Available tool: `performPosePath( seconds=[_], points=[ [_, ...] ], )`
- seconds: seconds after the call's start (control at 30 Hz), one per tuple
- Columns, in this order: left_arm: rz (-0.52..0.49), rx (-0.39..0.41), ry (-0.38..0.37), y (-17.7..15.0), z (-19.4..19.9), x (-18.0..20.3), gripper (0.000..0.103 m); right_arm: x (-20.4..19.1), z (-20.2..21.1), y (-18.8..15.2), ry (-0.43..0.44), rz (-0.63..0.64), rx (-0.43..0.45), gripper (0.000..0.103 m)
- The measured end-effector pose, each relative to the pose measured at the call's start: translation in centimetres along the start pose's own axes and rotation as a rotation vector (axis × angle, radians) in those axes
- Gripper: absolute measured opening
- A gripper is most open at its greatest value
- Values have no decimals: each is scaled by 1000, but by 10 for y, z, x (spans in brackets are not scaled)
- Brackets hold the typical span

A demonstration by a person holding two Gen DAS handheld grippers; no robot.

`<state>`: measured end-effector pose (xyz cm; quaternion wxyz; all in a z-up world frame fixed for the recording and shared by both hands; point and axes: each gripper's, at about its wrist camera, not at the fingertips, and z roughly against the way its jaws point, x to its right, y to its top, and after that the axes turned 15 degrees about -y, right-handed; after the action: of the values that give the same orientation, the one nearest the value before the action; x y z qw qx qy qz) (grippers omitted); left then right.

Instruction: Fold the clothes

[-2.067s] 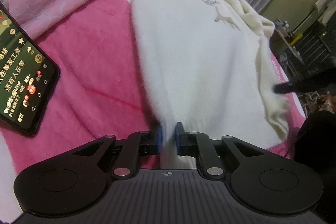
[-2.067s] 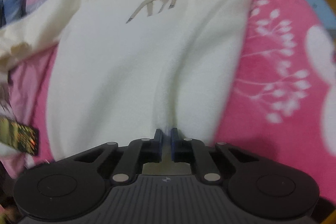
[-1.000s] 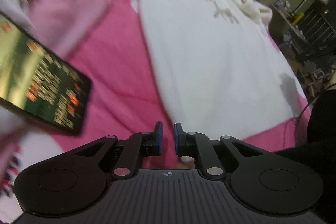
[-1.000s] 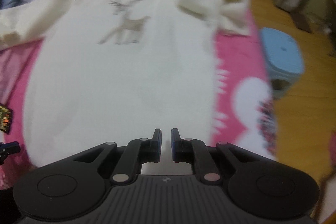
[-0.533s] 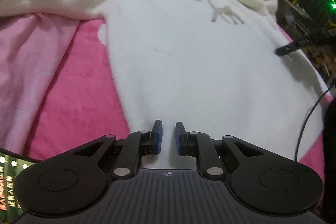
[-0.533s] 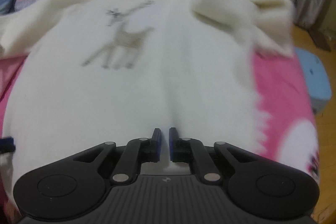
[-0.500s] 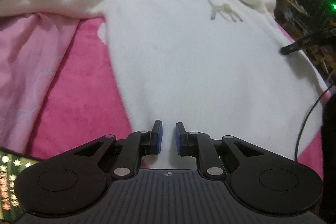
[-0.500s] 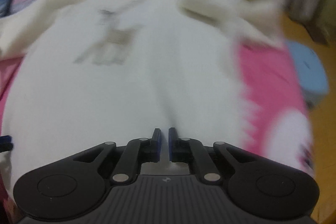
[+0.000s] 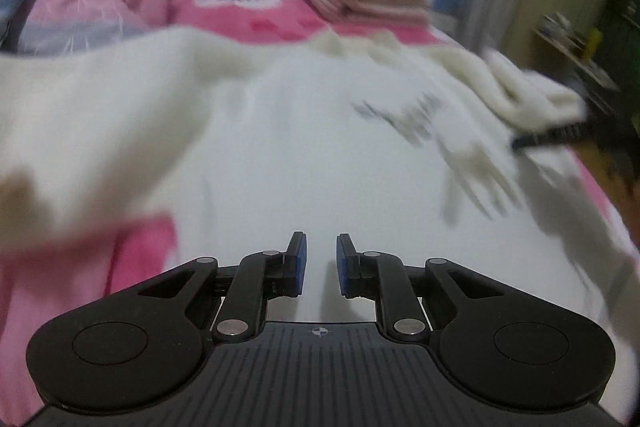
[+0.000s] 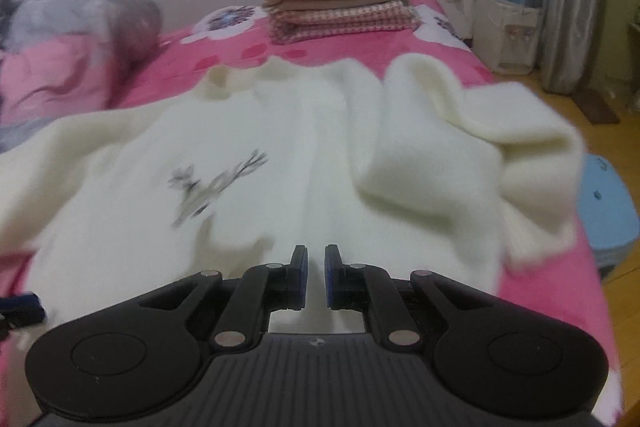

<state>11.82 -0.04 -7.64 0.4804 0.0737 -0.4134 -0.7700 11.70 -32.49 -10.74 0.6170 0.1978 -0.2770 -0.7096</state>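
Each unit, left gripper (image 9: 319, 263) and right gripper (image 10: 313, 274), has a black ribbed body with a small crosshair mark at centre. Two black linkage arms carry silver pivot pins. Fingers (image 9: 297, 265) carry blue pads.

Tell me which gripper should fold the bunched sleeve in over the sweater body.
Right, probably. The bunched sleeve lies just ahead and right of the open right gripper; the left gripper hovers over the sweater body, farther away.

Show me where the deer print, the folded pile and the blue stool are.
deer print (image 10: 208, 189), right wrist view, on the deer's body.
folded pile (image 10: 336, 1), right wrist view, on its front side.
blue stool (image 10: 606, 199), right wrist view, on its top.
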Motion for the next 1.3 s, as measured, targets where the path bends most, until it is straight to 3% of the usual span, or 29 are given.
performPosePath(
  seconds=[0.17, 0.2, 0.27, 0.43, 0.5, 0.6, 0.73, 0.83, 1.0, 1.03, 1.17, 1.3],
  points=[
    [2, 46, 111, 18, -46, -35, 17, 9, -45, 18, -59, 26, 46, 5],
    [17, 66, 110, 19, -49, -43, 17, 12, -51, 23, -100, 33, 61, 0],
    [32, 97, 87, 20, -49, -49, 17, 22, -61, 36, -185, 15, 79, 0],
    [28, 149, 19, 33, -51, -52, 16, 42, -60, 53, -137, -157, 26, 0],
    [29, 161, 7, 43, -62, -53, 16, 23, -54, 55, -55, -115, 32, 0],
    [60, 174, 53, 60, -85, -63, 17, -7, -69, 60, 8, -55, 9, 0],
    [109, 202, 104, 79, -105, -83, 18, -17, -105, 80, -53, -38, 33, 0],
    [93, 215, 158, 93, -114, -92, 11, -18, -125, 101, -97, -47, 49, 0],
    [152, 228, 171, 105, -123, -110, 7, -25, -133, 129, -164, -43, 38, 0],
    [150, 232, 170, 103, -123, -110, 7, -28, -124, 130, -153, -51, 41, 0],
    [141, 239, 173, 100, -123, -109, 7, -51, -92, 122, 55, -21, 18, 0],
    [118, 227, 191, 102, -126, -106, 7, -80, -135, 125, 48, 13, -54, 0]
  ],
)
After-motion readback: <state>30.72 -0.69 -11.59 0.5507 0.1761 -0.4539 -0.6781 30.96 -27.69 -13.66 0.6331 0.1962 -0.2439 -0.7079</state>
